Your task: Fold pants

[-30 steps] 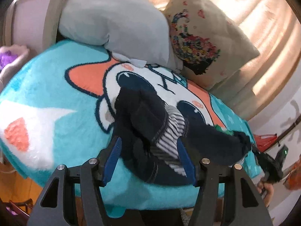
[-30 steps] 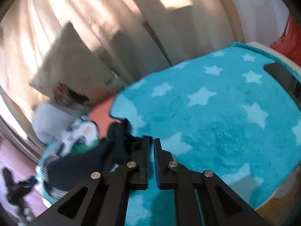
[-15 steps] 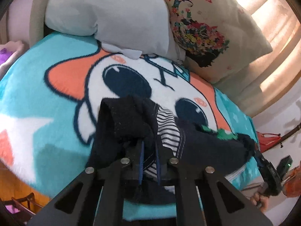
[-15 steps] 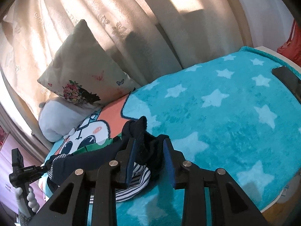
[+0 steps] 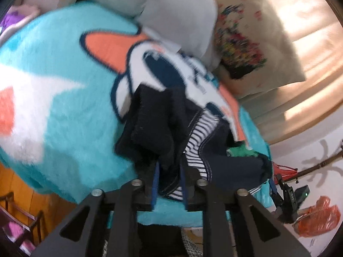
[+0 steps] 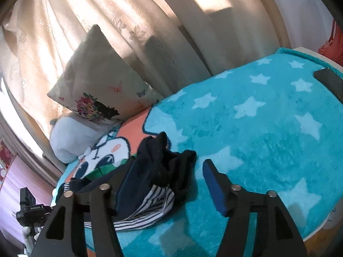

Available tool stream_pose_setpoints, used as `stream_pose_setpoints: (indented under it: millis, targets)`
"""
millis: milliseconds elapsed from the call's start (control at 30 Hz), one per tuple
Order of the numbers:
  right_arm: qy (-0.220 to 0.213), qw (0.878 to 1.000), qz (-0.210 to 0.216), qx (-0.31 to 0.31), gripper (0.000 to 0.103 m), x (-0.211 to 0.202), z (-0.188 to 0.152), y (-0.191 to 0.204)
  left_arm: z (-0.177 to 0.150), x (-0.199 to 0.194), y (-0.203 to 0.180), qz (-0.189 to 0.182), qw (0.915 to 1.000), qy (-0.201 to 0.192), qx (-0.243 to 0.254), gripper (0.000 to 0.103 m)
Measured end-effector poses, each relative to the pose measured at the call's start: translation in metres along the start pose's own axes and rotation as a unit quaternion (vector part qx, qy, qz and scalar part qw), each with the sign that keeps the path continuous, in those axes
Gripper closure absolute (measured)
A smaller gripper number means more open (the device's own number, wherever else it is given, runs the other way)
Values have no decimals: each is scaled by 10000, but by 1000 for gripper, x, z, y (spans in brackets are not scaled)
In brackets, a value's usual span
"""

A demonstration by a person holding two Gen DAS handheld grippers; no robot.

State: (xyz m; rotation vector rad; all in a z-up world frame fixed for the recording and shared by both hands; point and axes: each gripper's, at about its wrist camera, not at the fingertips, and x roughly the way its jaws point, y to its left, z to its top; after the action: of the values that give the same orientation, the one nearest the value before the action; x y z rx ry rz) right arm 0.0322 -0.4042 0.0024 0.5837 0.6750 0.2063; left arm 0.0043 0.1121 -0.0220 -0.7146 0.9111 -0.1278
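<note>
A: Where are the pants (image 5: 154, 132)?

B: Crumpled in a dark navy heap on the turquoise blanket (image 5: 64, 132), just below the cartoon face (image 5: 163, 72) printed on it, striped lining showing.

A: And the left gripper (image 5: 168, 184)?

B: Its blue-padded fingers (image 5: 154, 186) are nearly together, pinching a fold of the pants at the edge of the heap farthest from the cartoon face.

A: The right gripper (image 6: 158, 182)?

B: Spread wide. The heap lies between its fingers, against the left one; the right finger (image 6: 214, 184) stands apart from the cloth, over the blanket's stars.

A: Beyond the cartoon face?

B: A grey pillow (image 5: 171, 10) and a floral cushion (image 6: 96, 81) against the curtain (image 6: 150, 21).
</note>
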Motion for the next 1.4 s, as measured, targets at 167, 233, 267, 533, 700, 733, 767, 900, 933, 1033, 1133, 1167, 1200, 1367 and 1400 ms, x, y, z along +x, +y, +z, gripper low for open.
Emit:
stream_pose_setpoints:
  millis: [167, 233, 267, 533, 700, 733, 767, 900, 933, 1033, 1133, 1167, 1200, 1367, 1400]
  targets:
    - [125, 9997, 215, 77, 23, 15, 3, -4, -2, -40, 2, 87, 9977, -614, 286, 73]
    - [282, 9992, 247, 105, 23, 30, 3, -6, -3, -51, 7, 88, 9967, -766, 258, 70]
    - [416, 9987, 274, 137, 23, 40, 2, -7, -4, -54, 8, 101, 9962, -819, 265, 69]
    - [1035, 9909, 782, 354, 80, 76, -8, 2, -7, -48, -14, 113, 9954, -820, 485, 68]
    - [667, 9954, 559, 407, 84, 63, 0, -1, -7, -33, -40, 225, 9944, -741, 713, 61]
    - [617, 9960, 515, 401, 85, 60, 3, -3, -5, -29, -45, 247, 9942, -727, 756, 61]
    - [557, 9968, 426, 390, 85, 57, 5, -5, -5, -24, -52, 283, 9937, -702, 820, 61]
    - [513, 9969, 260, 534, 85, 48, 9, -20, 0, -8, -82, 277, 9920, -626, 1058, 61]
    - [503, 9968, 236, 579, 85, 46, 9, -25, 1, -5, -89, 292, 9912, -635, 1129, 61]
    - [527, 9964, 177, 643, 85, 45, 8, -29, 8, 10, -116, 388, 9870, -692, 1401, 56]
    - [619, 9961, 84, 621, 83, 46, 5, -31, 22, 41, -121, 706, 9840, -602, 1520, 53]
    - [630, 9957, 102, 671, 80, 46, 5, -32, 25, 50, -116, 853, 9836, -557, 1491, 53]
    - [589, 9951, 120, 784, 75, 42, 5, -36, 27, 58, -110, 1002, 9835, -489, 1423, 53]
    - [-343, 9972, -383, 540, 51, -12, 20, -25, 13, 71, -76, 1182, 9844, -215, 1288, 56]
    - [-464, 9975, -307, 432, 51, -19, 23, -18, 8, 69, -75, 1247, 9816, -271, 1417, 56]
